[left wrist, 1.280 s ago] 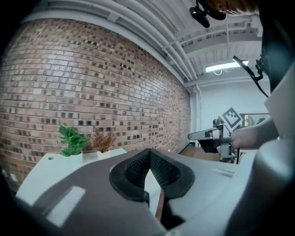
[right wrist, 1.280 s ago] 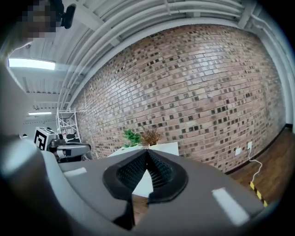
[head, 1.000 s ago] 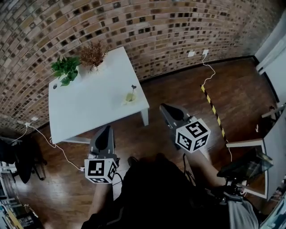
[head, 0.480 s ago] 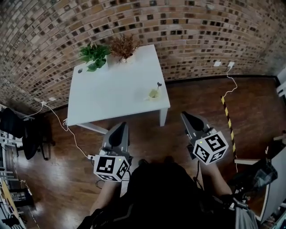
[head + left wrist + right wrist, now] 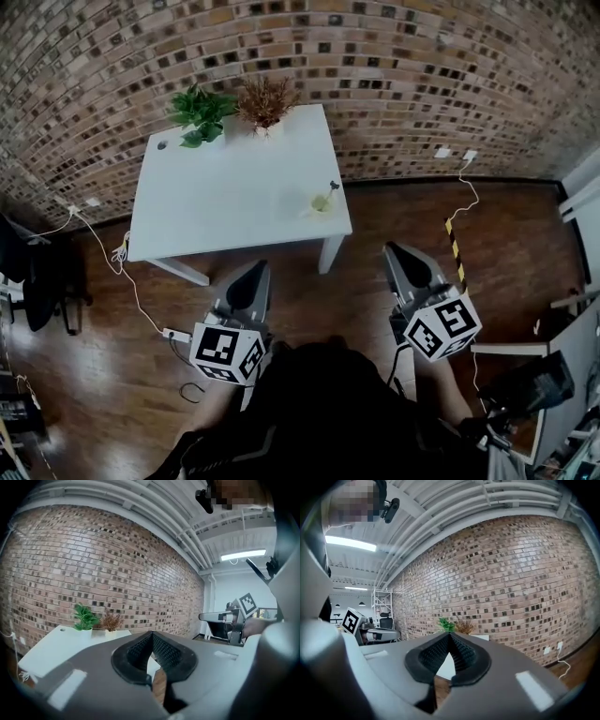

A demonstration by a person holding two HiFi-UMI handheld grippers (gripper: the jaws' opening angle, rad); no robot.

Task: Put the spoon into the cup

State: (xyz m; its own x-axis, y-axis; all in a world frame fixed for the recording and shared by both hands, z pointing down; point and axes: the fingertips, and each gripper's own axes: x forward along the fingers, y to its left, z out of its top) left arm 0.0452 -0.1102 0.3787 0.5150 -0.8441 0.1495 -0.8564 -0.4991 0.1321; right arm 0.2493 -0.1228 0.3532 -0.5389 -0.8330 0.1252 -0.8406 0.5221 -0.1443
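A small yellow-green cup [image 5: 322, 202] stands near the right front corner of the white table [image 5: 225, 202]. A thin spoon [image 5: 331, 189] with a dark end sticks up out of it. Both grippers hover over the wooden floor, short of the table and pointing toward it. My left gripper [image 5: 255, 270] is shut with nothing between its pads [image 5: 152, 634]. My right gripper [image 5: 392, 250], to the right of the table's front leg, is also shut and holds nothing [image 5: 450, 635]. The cup is hidden in both gripper views.
Two potted plants, one green [image 5: 199, 114] and one dry brown [image 5: 263, 101], stand at the table's far edge by the brick wall. A white cable [image 5: 131, 286] runs over the floor at left. A yellow-black strip [image 5: 454, 248] lies at right, a dark chair [image 5: 37, 281] at far left.
The head view has swung, so the table now sits more central. Both grippers have shifted forward and slightly up, still shut and short of the table.
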